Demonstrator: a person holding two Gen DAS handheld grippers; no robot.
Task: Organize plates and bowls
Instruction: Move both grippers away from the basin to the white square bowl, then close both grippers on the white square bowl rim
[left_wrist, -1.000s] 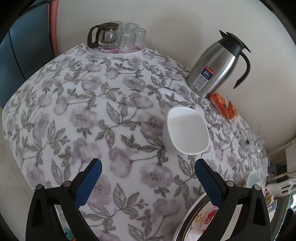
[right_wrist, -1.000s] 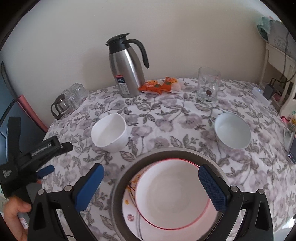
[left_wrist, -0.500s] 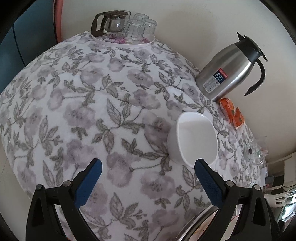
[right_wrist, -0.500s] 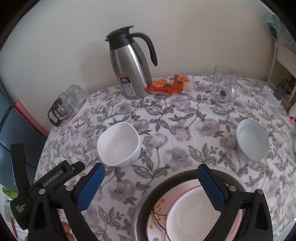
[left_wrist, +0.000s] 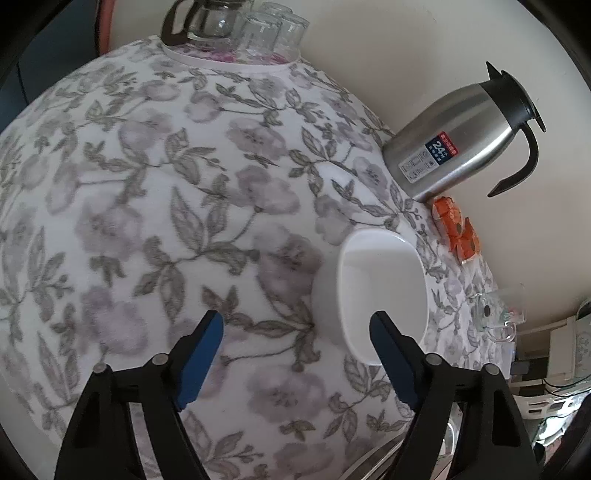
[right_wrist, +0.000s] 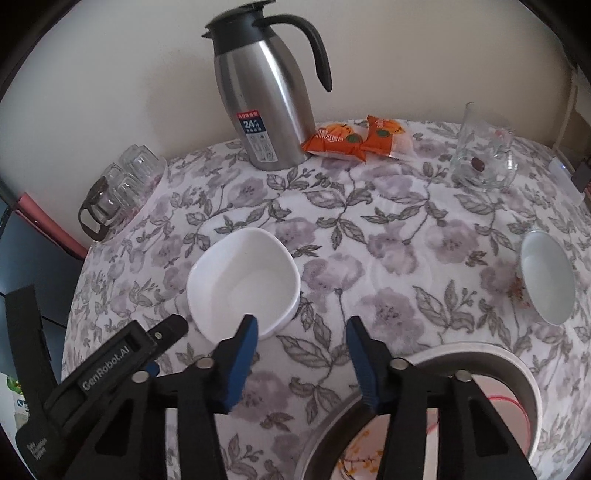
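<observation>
Two handheld grippers hover over a round table (right_wrist: 388, 221) draped in a grey floral cloth. The left gripper (left_wrist: 295, 336), its blue-padded jaws apart and just now narrowing, straddles the near rim of a white squarish bowl (left_wrist: 380, 291): the right-hand pad sits over the bowl's hollow and the left-hand pad over bare cloth, and neither presses on it. The right gripper (right_wrist: 301, 332) has also been drawing its jaws in; they stand partly apart with only cloth between them, its left pad just beside the same bowl (right_wrist: 242, 288), which rests left of the table's middle. A second white bowl (right_wrist: 548, 280) sits near the table's right edge. At the near edge, a metal basin (right_wrist: 476, 354) holds a red-rimmed plate (right_wrist: 506, 400). Along the far edge stand a steel thermal jug (right_wrist: 264, 96), orange snack packets (right_wrist: 354, 138) and a glass mug (right_wrist: 480, 153); a tray of upturned glasses (right_wrist: 125, 184) occupies the left edge.
</observation>
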